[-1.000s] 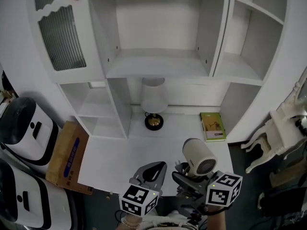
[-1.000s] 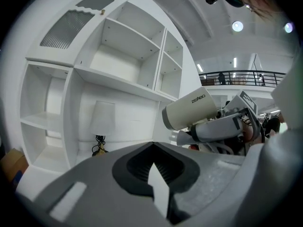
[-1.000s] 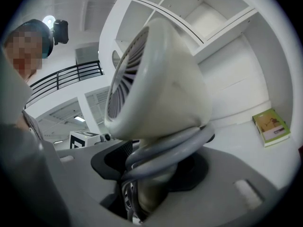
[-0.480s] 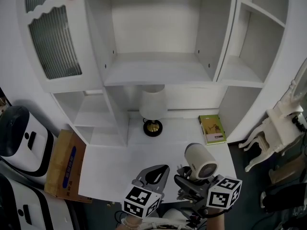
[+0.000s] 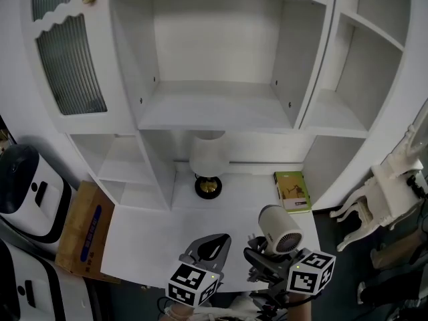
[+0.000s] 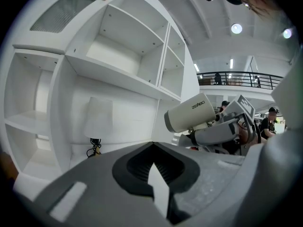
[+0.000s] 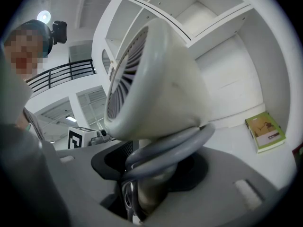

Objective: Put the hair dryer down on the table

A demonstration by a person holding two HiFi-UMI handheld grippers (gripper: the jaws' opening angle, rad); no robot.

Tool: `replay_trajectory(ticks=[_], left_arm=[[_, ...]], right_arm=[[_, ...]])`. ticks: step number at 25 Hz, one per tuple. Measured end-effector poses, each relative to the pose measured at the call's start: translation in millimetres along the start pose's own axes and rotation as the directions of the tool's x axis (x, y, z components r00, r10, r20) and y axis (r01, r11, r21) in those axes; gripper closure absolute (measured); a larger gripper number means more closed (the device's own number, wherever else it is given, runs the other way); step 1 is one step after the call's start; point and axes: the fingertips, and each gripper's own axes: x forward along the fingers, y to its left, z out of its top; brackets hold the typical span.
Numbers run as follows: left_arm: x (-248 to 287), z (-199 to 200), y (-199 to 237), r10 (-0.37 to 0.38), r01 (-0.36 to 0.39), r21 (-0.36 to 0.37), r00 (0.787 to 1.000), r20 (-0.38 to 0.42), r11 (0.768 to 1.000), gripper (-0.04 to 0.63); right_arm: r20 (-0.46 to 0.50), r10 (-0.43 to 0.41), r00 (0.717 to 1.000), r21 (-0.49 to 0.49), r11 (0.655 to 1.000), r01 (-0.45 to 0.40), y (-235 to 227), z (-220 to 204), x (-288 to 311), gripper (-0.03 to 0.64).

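Right gripper (image 5: 262, 263): fingers clamped on the handle of the hair dryer (image 5: 281, 228), with the grey cord (image 7: 165, 151) coiled round the handle just above them. The dryer's barrel sits on top of the fingers and its grille end faces back toward me. In the head view the dryer is over the near right corner of the table (image 5: 147, 236), held up in the grip, and I don't see it resting on the surface. Left gripper (image 5: 208, 246): fingers together, nothing between them, just left of the right one and apart from the dryer. From the left gripper view the dryer shows up and to the right of its fingertips. Out beyond the right fingers a green book (image 5: 292, 191) lies flat on the table. Beyond the left fingers the lamp (image 5: 208, 160) stands at the back of the table, under the shelf unit (image 5: 217, 105).
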Motion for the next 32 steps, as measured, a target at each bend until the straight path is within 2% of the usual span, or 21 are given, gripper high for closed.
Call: replay_trajectory(ticks=[4,13,32], left_arm=[[9.4,1.5,-0.1,0.045,-0.045,-0.023,0.999,0.003,0.999,0.594],[25.8,-10.2,-4.2,0.114,-0.115,-0.064,0.993,-0.026,0.991,0.594],[10.3,-32.8,3.2,0.199,-0.205,-0.101,0.978,-0.070,0.973,0.594]], right_arm=[[-0.056,0.022,0.998,-0.019,1.000,-0.023,-14.6,3.0,-4.5,0.373],[-0.148,0.064,0.987,0.004,0.998,-0.064,-45.1,-6.5,-7.4,0.373],[-0.218,0.126,0.968,0.064,0.991,-0.115,-55.9,-32.3,4.4,0.371]])
